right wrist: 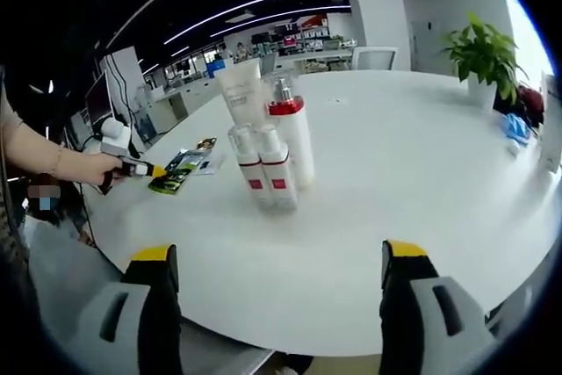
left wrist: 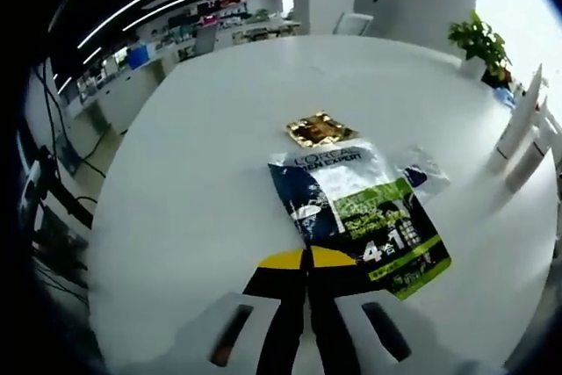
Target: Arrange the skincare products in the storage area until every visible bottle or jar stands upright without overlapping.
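White round table (right wrist: 421,217) in an open-plan office with ceiling light strips; potted plant (right wrist: 481,54) at the far edge. My right gripper (right wrist: 279,283): jaws wide apart, holding nothing. Ahead of it, well apart, a cluster of bottles and tubes (right wrist: 268,133) stands upright, long axes vertical. My left gripper (left wrist: 307,261): jaws closed together, tips touching the flat L'Oréal sachet (left wrist: 360,212); gold sachet (left wrist: 319,130) beyond.

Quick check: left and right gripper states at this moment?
Left gripper: shut, holding nothing, just before the printed L'Oreal sachet.
Right gripper: open, empty, facing the white bottles.
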A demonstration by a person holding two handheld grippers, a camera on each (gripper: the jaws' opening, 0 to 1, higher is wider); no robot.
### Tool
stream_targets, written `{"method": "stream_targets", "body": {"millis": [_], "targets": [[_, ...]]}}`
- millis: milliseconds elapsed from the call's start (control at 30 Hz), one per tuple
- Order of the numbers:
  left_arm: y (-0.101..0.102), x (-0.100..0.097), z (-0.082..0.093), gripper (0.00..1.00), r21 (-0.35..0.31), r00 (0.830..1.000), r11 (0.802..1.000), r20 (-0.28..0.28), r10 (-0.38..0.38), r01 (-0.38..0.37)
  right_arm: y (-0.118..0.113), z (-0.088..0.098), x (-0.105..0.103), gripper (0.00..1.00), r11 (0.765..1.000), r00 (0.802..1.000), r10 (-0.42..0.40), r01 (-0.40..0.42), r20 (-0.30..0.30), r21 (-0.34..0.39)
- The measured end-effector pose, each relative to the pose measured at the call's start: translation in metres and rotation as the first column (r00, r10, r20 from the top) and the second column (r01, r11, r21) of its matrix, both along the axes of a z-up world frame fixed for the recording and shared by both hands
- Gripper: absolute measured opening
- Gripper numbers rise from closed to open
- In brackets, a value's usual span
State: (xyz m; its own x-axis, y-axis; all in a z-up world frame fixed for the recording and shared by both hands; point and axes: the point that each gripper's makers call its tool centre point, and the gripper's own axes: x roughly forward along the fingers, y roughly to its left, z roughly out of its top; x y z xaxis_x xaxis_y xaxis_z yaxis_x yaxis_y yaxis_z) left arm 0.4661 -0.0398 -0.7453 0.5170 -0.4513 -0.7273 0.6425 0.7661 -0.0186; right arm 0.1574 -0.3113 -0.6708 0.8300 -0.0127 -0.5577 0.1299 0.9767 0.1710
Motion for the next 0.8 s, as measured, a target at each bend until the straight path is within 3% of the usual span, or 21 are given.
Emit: {"method": "stream_targets", "body": {"millis": [133, 300, 400, 433, 600, 733, 800], "targets": [[0.002, -0.004, -0.003, 0.00, -0.043, 0.997, 0.998, -0.065, 0.040, -0.043, 0.001, 0.002, 0.001, 0.96, 1.000, 1.000, 0.006, -0.006, 0.006, -0.003], [-0.001, -0.011, 0.007, 0.00, -0.156, 0.989, 0.983, -0.123, 0.082, -0.100, 0.003, 0.009, 0.002, 0.96, 1.000, 1.000, 0.014, -0.014, 0.021, -0.007], [-0.009, -0.017, 0.026, 0.00, -0.303, 0.969, 0.934, -0.212, 0.126, -0.187, 0.008, 0.013, 0.003, 0.96, 1.000, 0.999, 0.030, -0.030, 0.038, -0.002], [-0.011, -0.018, 0.038, 0.00, -0.353, 0.969, 0.915, -0.211, 0.128, -0.197, 0.010, 0.014, 0.003, 0.96, 0.999, 0.999, 0.035, -0.035, 0.042, 0.000], [-0.008, -0.031, 0.064, 0.00, -0.399, 0.977, 0.900, -0.187, 0.105, -0.173, 0.025, 0.019, 0.006, 0.95, 0.997, 0.995, 0.072, -0.073, 0.066, 0.014], [-0.011, -0.043, 0.087, 0.00, -0.492, 0.967, 0.842, -0.224, 0.124, -0.222, 0.035, 0.027, 0.011, 0.95, 0.994, 0.990, 0.101, -0.103, 0.096, 0.022], [-0.010, -0.050, 0.093, 0.00, -0.501, 0.968, 0.838, -0.222, 0.119, -0.218, 0.041, 0.032, 0.014, 0.95, 0.992, 0.986, 0.123, -0.126, 0.114, 0.023]]}}
